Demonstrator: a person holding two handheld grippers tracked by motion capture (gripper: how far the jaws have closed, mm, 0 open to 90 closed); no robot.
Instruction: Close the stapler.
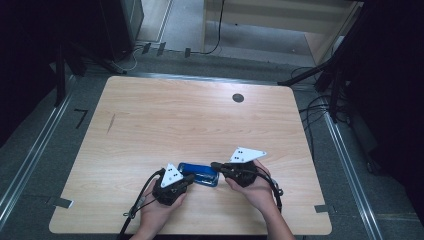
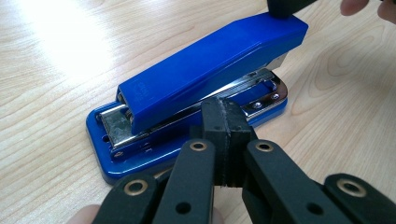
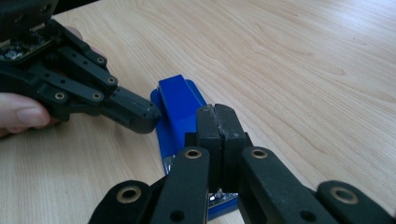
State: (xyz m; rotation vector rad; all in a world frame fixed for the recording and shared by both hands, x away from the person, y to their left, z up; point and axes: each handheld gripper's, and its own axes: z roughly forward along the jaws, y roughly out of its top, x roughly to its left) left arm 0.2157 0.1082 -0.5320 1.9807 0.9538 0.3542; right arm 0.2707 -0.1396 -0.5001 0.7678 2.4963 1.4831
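A blue stapler [image 1: 200, 174] lies flat on the wooden table near its front edge, between my two grippers. My left gripper [image 1: 189, 178] is shut with nothing between its jaws. In the left gripper view its tips [image 2: 228, 109] rest against the long side of the stapler [image 2: 205, 70], at the metal base. My right gripper [image 1: 215, 165] is also shut and empty. In the right gripper view its tips [image 3: 217, 116] sit over the near end of the stapler [image 3: 180, 105]. The left gripper [image 3: 140, 115] touches the stapler's side there.
The table [image 1: 150, 115] is bare wood, with a dark round grommet [image 1: 238, 98] at the back right. Tape tabs mark the front corners [image 1: 62, 202]. Cables and dark stands lie on the floor beyond the table's edges.
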